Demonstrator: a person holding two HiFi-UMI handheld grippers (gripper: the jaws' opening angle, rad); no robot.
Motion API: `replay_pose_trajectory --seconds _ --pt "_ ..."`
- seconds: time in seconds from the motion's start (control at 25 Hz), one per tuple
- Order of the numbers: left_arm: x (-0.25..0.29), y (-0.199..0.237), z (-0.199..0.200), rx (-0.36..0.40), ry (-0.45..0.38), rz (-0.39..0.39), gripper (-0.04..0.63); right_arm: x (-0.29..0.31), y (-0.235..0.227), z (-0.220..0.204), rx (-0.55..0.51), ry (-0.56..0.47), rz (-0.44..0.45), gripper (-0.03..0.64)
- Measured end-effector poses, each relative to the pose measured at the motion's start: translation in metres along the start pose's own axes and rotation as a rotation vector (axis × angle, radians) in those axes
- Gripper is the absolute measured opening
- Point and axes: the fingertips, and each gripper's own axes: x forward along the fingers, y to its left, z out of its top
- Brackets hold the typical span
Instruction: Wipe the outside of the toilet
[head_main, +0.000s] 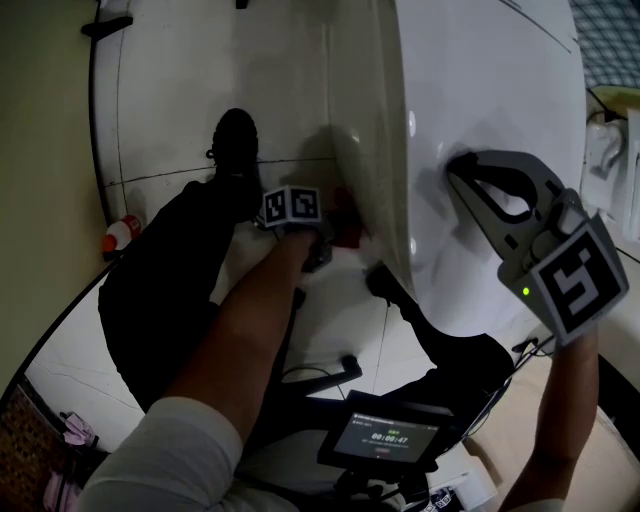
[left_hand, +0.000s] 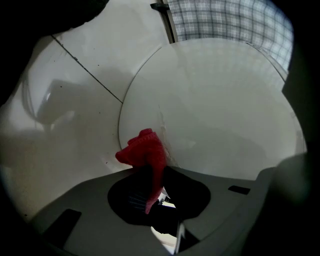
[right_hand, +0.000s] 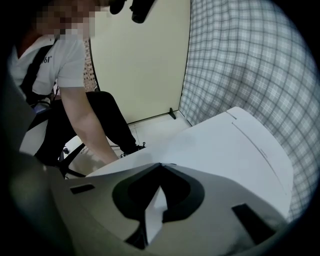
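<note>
Two grippers busy: left gripper jaws clamped on red cloth, cloth against toilet outer side for wiping; right gripper jaws closed, empty, tips against its top, likely steadying.

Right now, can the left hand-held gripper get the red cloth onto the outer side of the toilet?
Probably yes. The left hand-held gripper is closed on the red cloth, and the cloth already looks to be up against the white outer side of the toilet. Nothing shows between them.
</note>
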Motion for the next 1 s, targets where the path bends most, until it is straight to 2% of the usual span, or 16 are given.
replay_pose_trajectory --seconds 0.24,0.52,0.68,0.84,1.0 --pt "0.006 0.004 -0.02 0.015 0.051 -0.007 0.061 0.001 0.0 -0.001 0.009 -0.014 -0.018 0.008" --pt "0.012 0.001 -0.039 0.034 0.064 -0.07 0.061 0.004 -0.002 -0.002 -0.002 -0.065 -0.056 0.008" --pt "0.015 -0.005 -0.048 0.056 0.042 -0.08 0.062 -0.005 -0.001 -0.005 -0.012 -0.157 -0.124 0.008" --pt "0.019 -0.011 -0.056 0.061 0.035 -0.102 0.062 -0.007 0.001 -0.003 -0.039 -0.169 -0.207 0.006" --pt "0.025 -0.018 -0.081 0.082 0.072 -0.134 0.062 -0.015 0.025 -0.007 -0.091 -0.155 -0.18 0.006"
